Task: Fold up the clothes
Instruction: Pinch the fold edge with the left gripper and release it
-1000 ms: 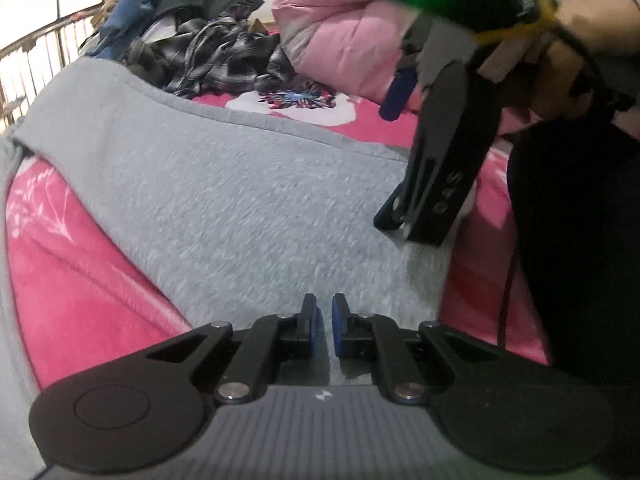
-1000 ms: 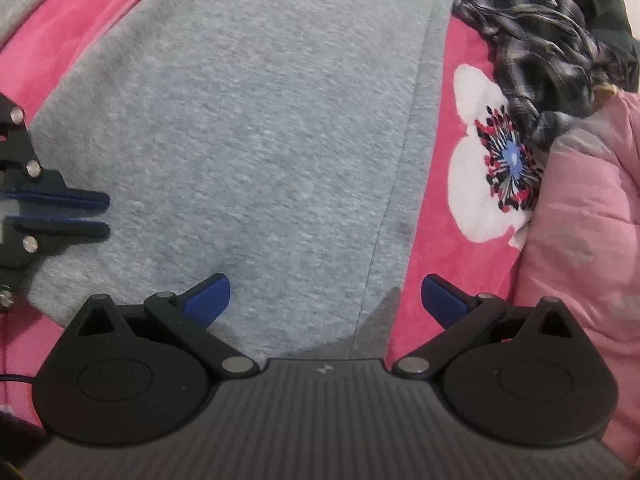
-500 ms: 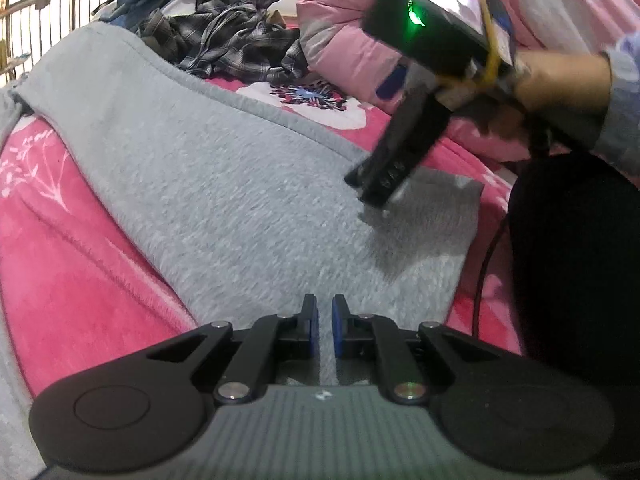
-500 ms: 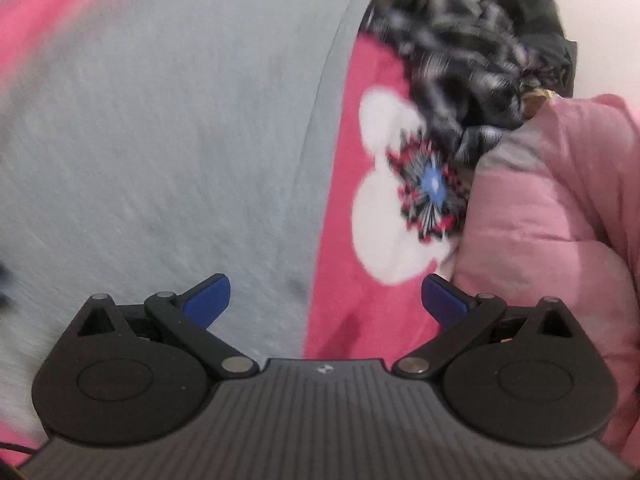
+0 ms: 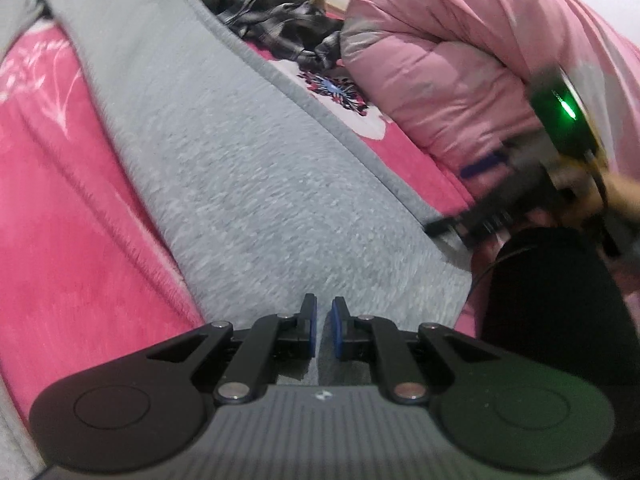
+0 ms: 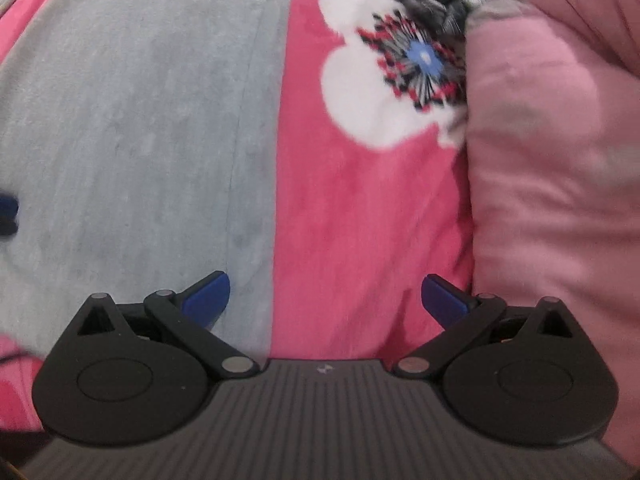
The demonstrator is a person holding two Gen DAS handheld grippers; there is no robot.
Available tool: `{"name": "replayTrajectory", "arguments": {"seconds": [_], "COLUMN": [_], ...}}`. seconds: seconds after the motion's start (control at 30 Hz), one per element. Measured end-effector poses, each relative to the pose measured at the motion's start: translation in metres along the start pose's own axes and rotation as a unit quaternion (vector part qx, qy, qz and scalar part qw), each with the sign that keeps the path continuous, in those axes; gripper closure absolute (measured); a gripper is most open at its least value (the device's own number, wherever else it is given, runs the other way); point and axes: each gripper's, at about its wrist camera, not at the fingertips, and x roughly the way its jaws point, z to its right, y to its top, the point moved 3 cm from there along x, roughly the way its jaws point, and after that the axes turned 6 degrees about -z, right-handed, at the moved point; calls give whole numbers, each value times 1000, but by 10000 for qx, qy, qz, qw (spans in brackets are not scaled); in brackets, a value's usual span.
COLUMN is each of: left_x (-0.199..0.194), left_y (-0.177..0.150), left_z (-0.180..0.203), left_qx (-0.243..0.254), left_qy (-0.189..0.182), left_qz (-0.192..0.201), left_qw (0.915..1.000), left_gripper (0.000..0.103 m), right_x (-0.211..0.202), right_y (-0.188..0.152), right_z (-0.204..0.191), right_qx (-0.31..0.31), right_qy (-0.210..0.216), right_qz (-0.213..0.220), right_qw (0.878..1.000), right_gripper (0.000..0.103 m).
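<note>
Currently left gripper [image 5: 323, 328] is hovering clenched, empty, over the grey garment [image 5: 248, 168] lying flat on the pink blanket [image 6: 352, 208]; right gripper [image 6: 325, 300] is hanging released at its right edge.

no text, label, brand or number can be read; only a small pale mark on each tool's ribbed grey body [image 5: 322, 395], unreadable.

Fuzzy grey fleece garment [image 5: 248, 184]
</note>
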Motion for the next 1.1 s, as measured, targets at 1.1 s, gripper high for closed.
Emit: {"name": "replayTrajectory", "arguments": {"seconds": [1.1], "left_x": [-223], "left_y": [-45], "left_z": [-109], "left_qx": [-1109], "left_qy": [3822], "left_qz": [-900], "left_qw": [9130], "left_gripper": [82], "right_x": [-22], "right_y": [143], "right_z": [-130], "right_qx": [617], "right_qy": [2051], "right_qz": [2637], "right_qw": [9405], "right_gripper": [1]}}
